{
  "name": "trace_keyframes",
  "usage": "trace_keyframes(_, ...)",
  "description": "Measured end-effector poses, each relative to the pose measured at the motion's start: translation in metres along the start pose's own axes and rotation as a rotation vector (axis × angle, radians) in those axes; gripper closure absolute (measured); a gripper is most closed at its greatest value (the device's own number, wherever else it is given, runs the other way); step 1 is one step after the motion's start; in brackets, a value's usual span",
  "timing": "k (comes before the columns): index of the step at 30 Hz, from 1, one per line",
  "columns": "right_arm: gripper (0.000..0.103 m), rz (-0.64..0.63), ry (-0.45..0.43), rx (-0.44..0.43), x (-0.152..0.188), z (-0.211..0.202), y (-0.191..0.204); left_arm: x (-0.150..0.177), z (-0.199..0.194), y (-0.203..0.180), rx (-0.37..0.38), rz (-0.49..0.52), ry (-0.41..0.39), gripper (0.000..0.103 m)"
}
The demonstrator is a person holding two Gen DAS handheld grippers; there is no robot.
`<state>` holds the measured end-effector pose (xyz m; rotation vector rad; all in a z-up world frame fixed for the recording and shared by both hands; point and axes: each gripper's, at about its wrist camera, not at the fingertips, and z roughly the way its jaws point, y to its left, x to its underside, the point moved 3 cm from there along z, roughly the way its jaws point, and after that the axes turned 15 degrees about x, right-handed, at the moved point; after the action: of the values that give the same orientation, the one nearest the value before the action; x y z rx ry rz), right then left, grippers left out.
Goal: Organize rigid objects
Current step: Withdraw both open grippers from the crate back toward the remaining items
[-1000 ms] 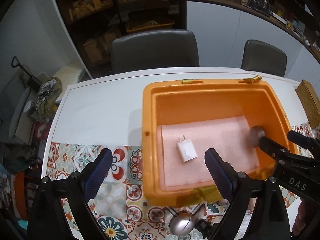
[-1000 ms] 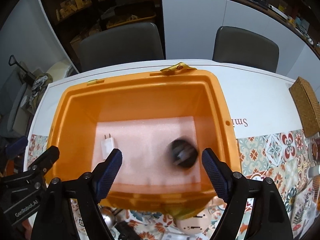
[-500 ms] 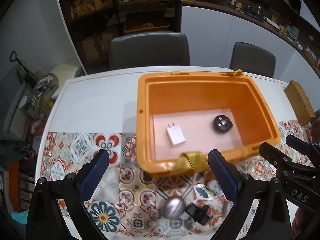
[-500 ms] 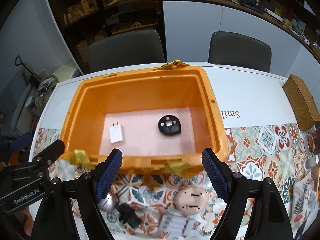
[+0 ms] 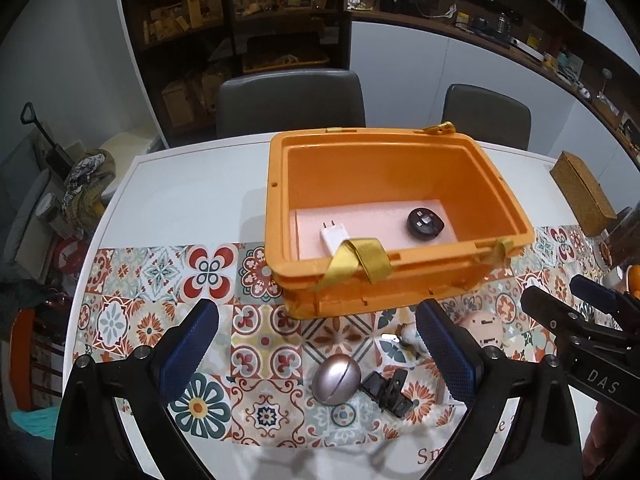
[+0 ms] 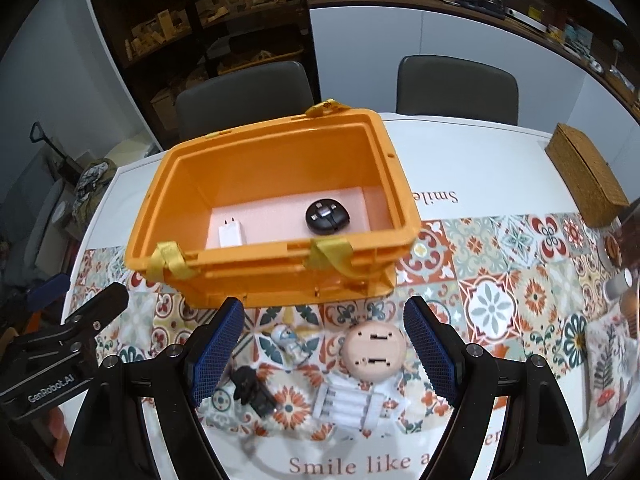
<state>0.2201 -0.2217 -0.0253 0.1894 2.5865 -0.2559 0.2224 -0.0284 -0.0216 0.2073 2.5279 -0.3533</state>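
An orange bin [image 5: 400, 280] [image 6: 280, 276] stands on the table. Inside it on pink foam lie a white charger [image 5: 333, 236] [image 6: 230, 234] and a black round cable reel [image 5: 426, 222] [image 6: 328, 216]. In front of the bin lie a pinkish egg-shaped object [image 5: 336, 378], a black clip-like item [image 5: 386, 392] [image 6: 252, 390], a small white figure [image 6: 290, 340], a round beige disc [image 6: 374, 350] [image 5: 482, 326] and a white battery pack [image 6: 346, 404]. My left gripper [image 5: 318, 352] and right gripper [image 6: 320, 350] are both open and empty above these loose items.
A patterned tile runner [image 6: 500, 292] covers the near half of the white table [image 5: 192, 200]. A wicker box [image 6: 586, 184] sits at the right. Two grey chairs [image 5: 290, 102] [image 6: 456, 84] stand behind the table.
Both grippers have pulled back and up from the bin. The black cable reel, blurred and moving a second ago, now rests on the foam. The loose items in front of the bin have come into view.
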Motion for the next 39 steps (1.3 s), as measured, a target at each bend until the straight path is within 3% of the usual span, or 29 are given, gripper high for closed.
trace_keyframes(15,0.021,0.012,-0.084,0.001,0.042,-0.013,-0.010,0.047,-0.003,-0.009,-0.012,-0.023,0.018,0.002)
trace_keyframes(39,0.021,0.066,-0.005,-0.026,0.106,0.017,-0.017,0.106,0.024,-0.014,-0.007,-0.025,0.131,0.002)
